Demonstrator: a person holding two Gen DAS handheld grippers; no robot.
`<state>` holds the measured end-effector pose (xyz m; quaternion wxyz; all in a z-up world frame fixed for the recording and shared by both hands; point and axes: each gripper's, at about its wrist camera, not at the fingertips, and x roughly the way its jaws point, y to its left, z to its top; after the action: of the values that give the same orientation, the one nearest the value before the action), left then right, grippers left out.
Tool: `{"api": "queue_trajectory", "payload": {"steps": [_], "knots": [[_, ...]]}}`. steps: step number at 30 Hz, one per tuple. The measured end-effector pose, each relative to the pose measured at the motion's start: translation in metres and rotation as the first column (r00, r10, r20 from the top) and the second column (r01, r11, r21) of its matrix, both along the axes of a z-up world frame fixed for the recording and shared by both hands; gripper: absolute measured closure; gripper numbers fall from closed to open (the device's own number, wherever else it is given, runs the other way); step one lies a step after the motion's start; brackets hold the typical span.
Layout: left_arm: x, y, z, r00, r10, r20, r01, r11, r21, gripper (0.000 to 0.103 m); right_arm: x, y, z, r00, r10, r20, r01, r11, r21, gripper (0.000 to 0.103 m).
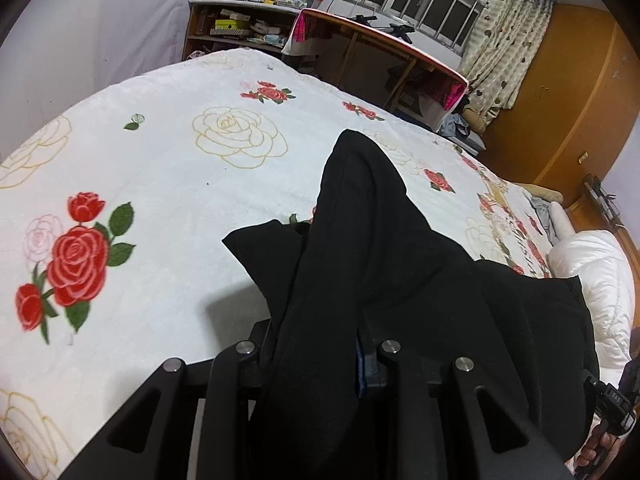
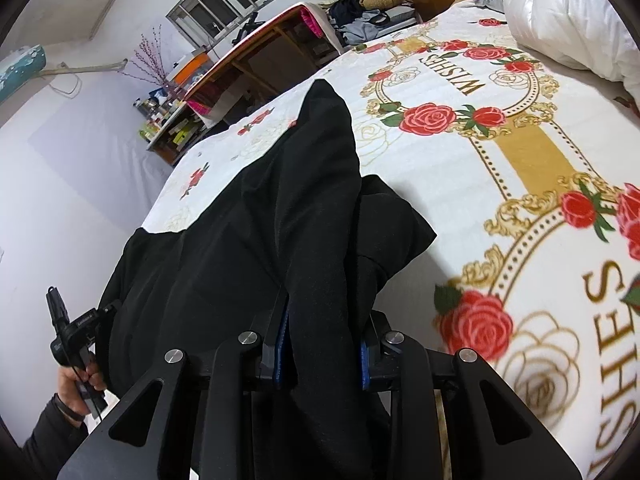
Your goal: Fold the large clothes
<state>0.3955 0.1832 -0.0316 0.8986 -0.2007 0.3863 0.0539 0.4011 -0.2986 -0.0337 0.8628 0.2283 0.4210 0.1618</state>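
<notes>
here both hand-held grippers clamp the same black garment (image 1: 360,240), lifted above the bed (image 1: 160,168) so it hangs and can likely be laid out flat for folding. the left hand-held gripper (image 1: 316,356) pinches one bunched edge, the right hand-held gripper (image 2: 320,344) another. only the left view shows the shelf (image 1: 236,28) beyond the bed; only the right shows the pillow (image 2: 568,12) and the left one's handle.

The garment (image 1: 360,240) is plain black; the bed blanket (image 1: 180,184) is white with red roses, green leaves and gold-outlined pale roses, plus a gold band and gold lettering; gripper pads (image 2: 280,344) show blue; curtain (image 1: 508,36) cream, heart-patterned
</notes>
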Motion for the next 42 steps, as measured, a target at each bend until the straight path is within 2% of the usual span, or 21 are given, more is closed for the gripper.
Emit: {"api": "queue_trajectory", "payload": {"steps": [10, 18, 26, 29, 34, 37, 39, 42], "knots": [[-0.077, -0.001, 0.029, 0.999, -0.014, 0.032, 0.014, 1.0, -0.008, 0.076, -0.075, -0.002, 0.041, 0.999, 0.002, 0.037, -0.003, 1.0, 0.015, 0.077], [-0.154, -0.008, 0.036, 0.998, -0.031, 0.048, 0.032, 0.999, -0.005, 0.076, -0.152, -0.007, 0.052, 0.999, -0.011, 0.052, 0.008, 0.999, 0.045, 0.077], [-0.225, -0.012, 0.015, 0.998, -0.056, 0.028, 0.056, 0.998, 0.0, 0.076, -0.224, -0.014, 0.026, 1.0, -0.03, -0.004, 0.03, 0.997, 0.065, 0.077], [-0.237, -0.009, -0.006, 0.999, -0.05, 0.008, 0.05, 0.999, 0.0, 0.076, -0.233, -0.018, 0.007, 0.998, -0.043, -0.041, 0.046, 0.996, 0.074, 0.076], [-0.239, 0.001, -0.053, 0.997, -0.009, -0.079, 0.006, 1.0, -0.027, 0.073, -0.229, -0.023, -0.036, 0.985, -0.082, -0.153, 0.09, 0.995, 0.047, 0.074], [-0.236, -0.002, -0.062, 0.995, -0.014, -0.095, 0.013, 1.0, -0.007, 0.067, -0.229, -0.026, -0.048, 0.978, -0.101, -0.183, 0.106, 0.994, 0.017, 0.066], [-0.235, -0.004, -0.063, 0.995, -0.018, -0.103, 0.019, 1.0, 0.008, 0.062, -0.227, -0.026, -0.05, 0.974, -0.114, -0.193, 0.114, 0.993, -0.013, 0.057], [-0.236, 0.002, -0.061, 0.993, -0.004, -0.115, 0.002, 1.0, -0.02, 0.053, -0.228, -0.03, -0.047, 0.969, -0.143, -0.204, 0.137, 0.99, -0.043, 0.047]]}}
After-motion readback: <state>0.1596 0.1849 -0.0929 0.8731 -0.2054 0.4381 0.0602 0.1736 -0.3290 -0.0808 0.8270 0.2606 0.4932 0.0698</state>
